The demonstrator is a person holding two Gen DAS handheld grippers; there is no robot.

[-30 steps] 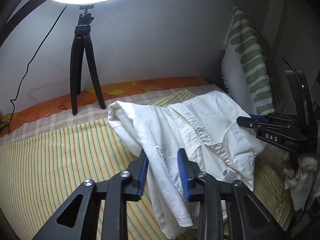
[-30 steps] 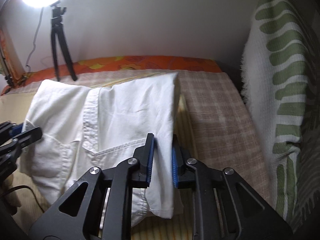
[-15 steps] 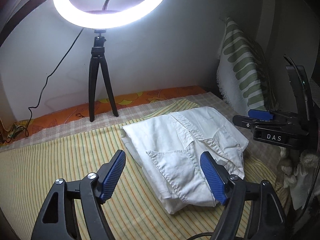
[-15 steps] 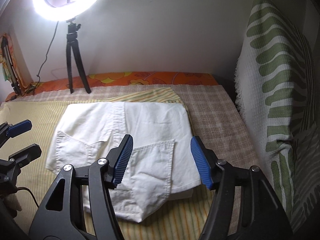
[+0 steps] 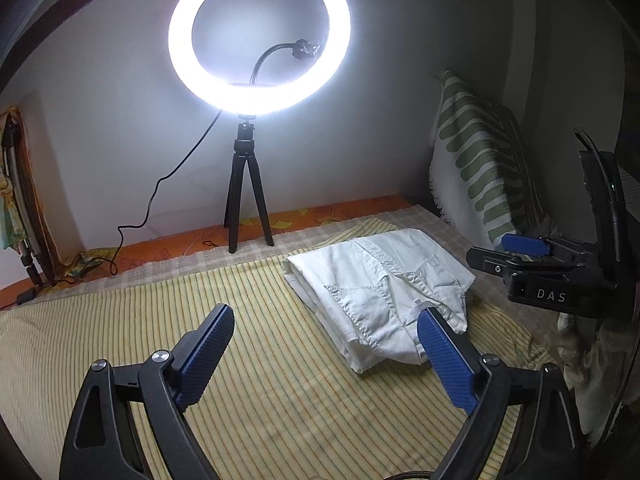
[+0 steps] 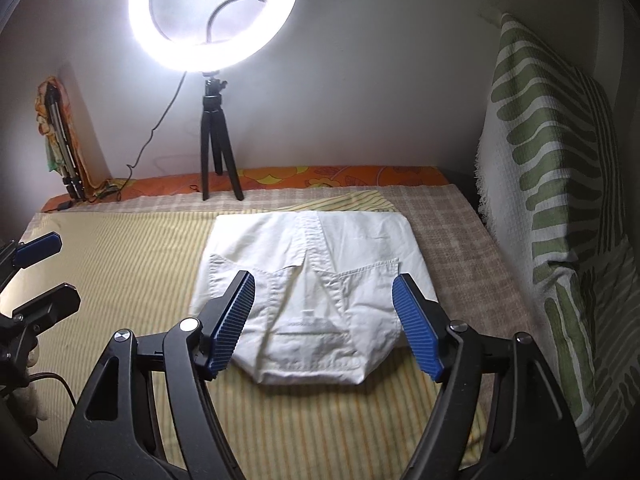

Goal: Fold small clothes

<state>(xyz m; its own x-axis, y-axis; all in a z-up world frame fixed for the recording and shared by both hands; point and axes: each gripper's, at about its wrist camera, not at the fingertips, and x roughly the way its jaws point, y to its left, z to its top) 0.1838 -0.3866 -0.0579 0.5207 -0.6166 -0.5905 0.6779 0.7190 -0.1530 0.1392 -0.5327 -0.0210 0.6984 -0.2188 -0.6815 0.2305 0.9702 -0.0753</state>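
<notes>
One folded white garment (image 6: pixel 316 280); two tools, both empty.

White letters "DAS" stand on the black body of the right tool (image 5: pixel 520 252).

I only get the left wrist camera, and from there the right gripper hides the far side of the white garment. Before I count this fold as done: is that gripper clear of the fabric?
Observer: Yes. The right gripper is open, its jaws have just been opening, and nothing is pinched between them. The white garment lies flat on the bed beyond them.
Operator: Is the back right corner tidy?
Observer: It looks square, and it rests on the checked cloth, off the striped sheet.
Operator: And the overall shape?
Observer: The far edge is straight. The near end tapers to a narrower, rounded edge.
</notes>
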